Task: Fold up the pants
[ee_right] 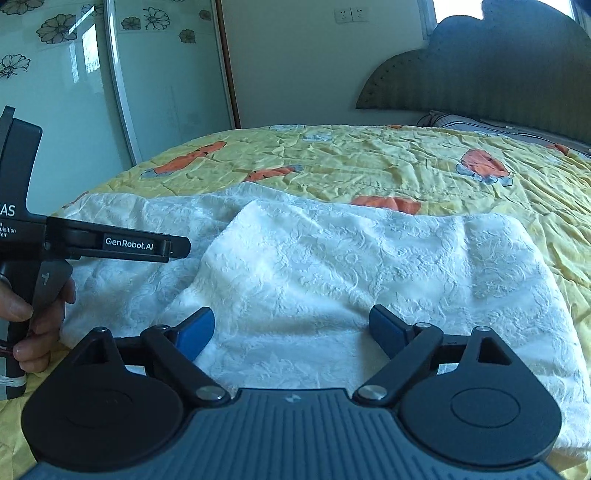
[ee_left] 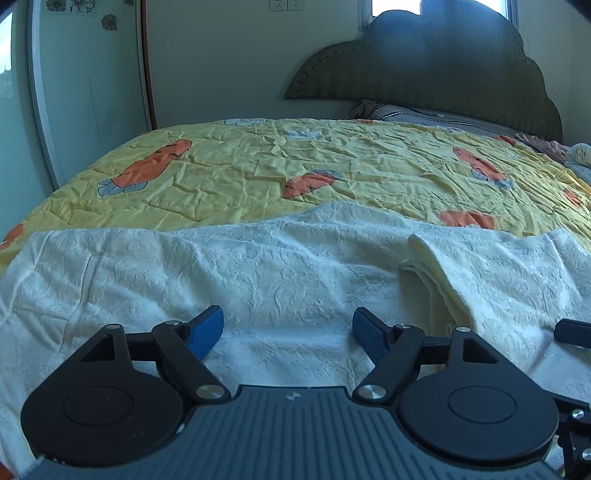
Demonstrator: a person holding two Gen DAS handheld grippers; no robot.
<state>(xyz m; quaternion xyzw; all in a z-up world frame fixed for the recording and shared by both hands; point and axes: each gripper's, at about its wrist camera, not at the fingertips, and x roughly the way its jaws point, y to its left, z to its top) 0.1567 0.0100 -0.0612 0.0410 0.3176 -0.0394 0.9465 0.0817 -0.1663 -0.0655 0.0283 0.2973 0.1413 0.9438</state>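
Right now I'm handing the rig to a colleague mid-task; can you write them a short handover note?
Left gripper: open, empty, low over the white textured pants.
Right gripper: open, empty, over the same garment.
Pants lie on the yellow carrot-print quilt; one part is already laid over the rest.
Left: grip the cloth, finish folding, smooth the wrinkles.

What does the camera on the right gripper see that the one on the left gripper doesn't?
Only the right wrist view shows the person's hand holding the left gripper's handle, and the flower-patterned glass door.

Only the left wrist view shows the left gripper with jaws open, and crumpled bedding at the bed's far right.

Both show the white pants spread on the yellow carrot quilt, the dark headboard, and wall sockets. The right gripper is open too.
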